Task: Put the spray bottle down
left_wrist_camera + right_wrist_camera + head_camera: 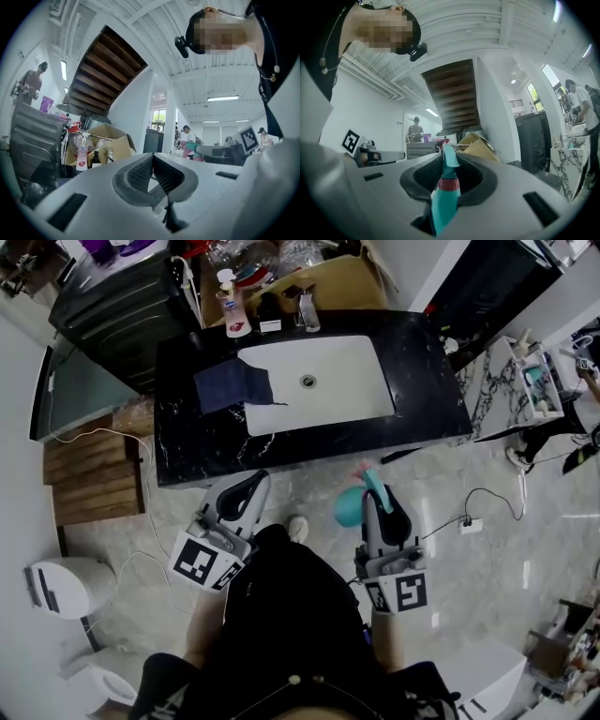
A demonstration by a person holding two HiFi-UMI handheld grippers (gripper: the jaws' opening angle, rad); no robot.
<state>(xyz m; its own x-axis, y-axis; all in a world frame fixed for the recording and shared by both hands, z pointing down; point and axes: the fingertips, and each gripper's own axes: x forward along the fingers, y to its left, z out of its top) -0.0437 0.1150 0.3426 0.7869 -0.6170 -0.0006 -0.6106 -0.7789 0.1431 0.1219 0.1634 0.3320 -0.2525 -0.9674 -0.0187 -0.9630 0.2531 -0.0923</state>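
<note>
The right gripper (pixel 449 161) has its jaws clamped on the neck of the one teal plastic spray bottle (pixel 443 201), held above the floor (head pointing ahead). The left gripper (pixel 152 157) has its jaws tip to tip, empty. Ahead is one black marble counter (pixel 187 442) with one white basin (pixel 342 381) and one dark blue cloth (pixel 230 385) lapping the basin's left edge. Bare pale floor (pixel 309 488) lies between the counter's near edge and both grippers.
</note>
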